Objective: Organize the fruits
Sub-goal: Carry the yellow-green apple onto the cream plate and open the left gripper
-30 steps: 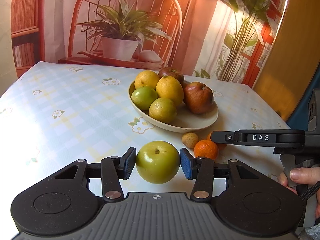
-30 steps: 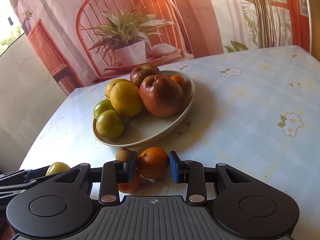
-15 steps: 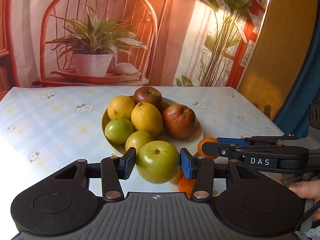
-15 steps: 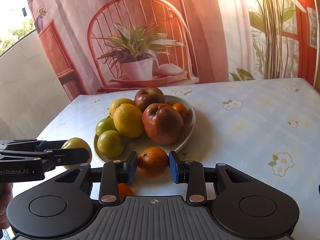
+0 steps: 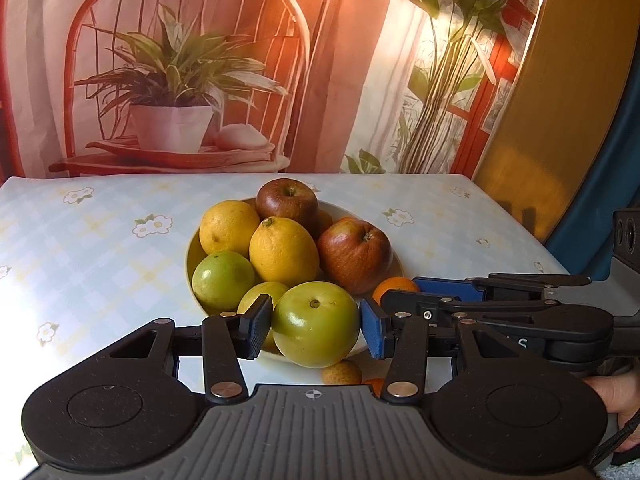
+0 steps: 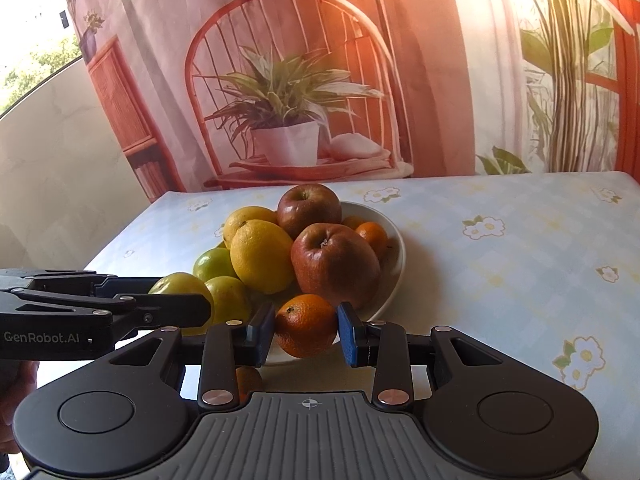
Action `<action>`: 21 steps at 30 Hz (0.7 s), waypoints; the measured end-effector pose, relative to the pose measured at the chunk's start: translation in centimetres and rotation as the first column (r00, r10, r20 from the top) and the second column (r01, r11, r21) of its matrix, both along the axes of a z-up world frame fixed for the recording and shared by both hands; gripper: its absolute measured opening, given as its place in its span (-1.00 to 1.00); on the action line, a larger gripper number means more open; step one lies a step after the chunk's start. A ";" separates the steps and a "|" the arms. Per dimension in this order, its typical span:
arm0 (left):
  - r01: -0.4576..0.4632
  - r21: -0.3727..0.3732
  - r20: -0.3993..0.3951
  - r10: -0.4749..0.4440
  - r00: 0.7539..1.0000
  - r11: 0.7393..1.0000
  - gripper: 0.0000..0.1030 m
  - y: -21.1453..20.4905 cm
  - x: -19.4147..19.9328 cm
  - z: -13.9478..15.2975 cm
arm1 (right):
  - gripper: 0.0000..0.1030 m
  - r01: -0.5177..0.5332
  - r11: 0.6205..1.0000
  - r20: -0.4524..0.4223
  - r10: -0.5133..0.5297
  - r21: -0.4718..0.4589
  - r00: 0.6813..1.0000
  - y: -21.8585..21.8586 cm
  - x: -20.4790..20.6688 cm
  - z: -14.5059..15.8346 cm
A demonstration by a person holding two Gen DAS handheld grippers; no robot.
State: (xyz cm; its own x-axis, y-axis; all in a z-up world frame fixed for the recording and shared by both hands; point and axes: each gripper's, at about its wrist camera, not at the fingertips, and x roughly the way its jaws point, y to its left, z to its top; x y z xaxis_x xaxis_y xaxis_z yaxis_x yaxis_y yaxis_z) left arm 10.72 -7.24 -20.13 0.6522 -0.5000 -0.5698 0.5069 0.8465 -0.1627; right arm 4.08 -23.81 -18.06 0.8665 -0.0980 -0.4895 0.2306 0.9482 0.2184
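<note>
My left gripper [image 5: 316, 324] is shut on a green apple [image 5: 316, 322], held just above the near rim of the cream bowl [image 5: 394, 258]. My right gripper [image 6: 306, 330] is shut on a small orange [image 6: 306, 326] at the bowl's [image 6: 394, 256] near edge. The bowl carries two red apples [image 5: 354, 254], yellow lemons [image 5: 284, 250] and green citrus [image 5: 222, 280]. From the right wrist view, the left gripper [image 6: 176, 298] comes in from the left with the green apple [image 6: 182, 284]. The right gripper [image 5: 396, 292] shows at the right of the left wrist view.
A small tan fruit [image 5: 342, 372] and another orange [image 6: 248, 380] lie on the flowered tablecloth [image 6: 500, 264] in front of the bowl. A printed backdrop with a chair and potted plant [image 5: 176, 80] hangs behind the table. A hand [image 5: 618, 396] holds the right gripper's handle.
Both grippers have risen with their fruit and come nearer to the bowl's near rim. The left one swung right toward the bowl; the loose fruits now lie below the fingers.
</note>
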 end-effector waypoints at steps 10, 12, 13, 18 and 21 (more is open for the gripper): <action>0.029 0.013 0.004 -0.029 1.000 0.999 -0.02 -1.9 1.5 -0.3 | -0.39 -0.048 0.999 0.012 0.049 -0.011 0.999 -0.8 0.7 -0.8; 0.032 0.015 0.005 -0.032 0.999 0.999 -0.02 -2.2 1.7 -0.3 | -0.39 -0.051 0.999 0.015 0.051 -0.009 0.999 -0.9 0.7 -0.9; 0.035 0.016 0.005 -0.035 0.999 0.999 -0.02 -2.3 1.8 -0.3 | -0.39 -0.052 0.999 0.016 0.052 -0.007 0.999 -0.9 0.7 -0.9; 0.033 0.023 -0.010 -0.033 0.999 0.999 -0.02 -2.9 2.6 -0.7 | -0.39 -0.052 0.998 0.020 0.052 0.026 0.998 -1.3 0.8 -1.3; 0.030 0.026 -0.019 -0.030 0.999 0.999 -0.02 -3.0 3.0 -0.9 | -0.39 -0.053 0.998 0.019 0.052 0.034 0.998 -1.3 0.8 -1.7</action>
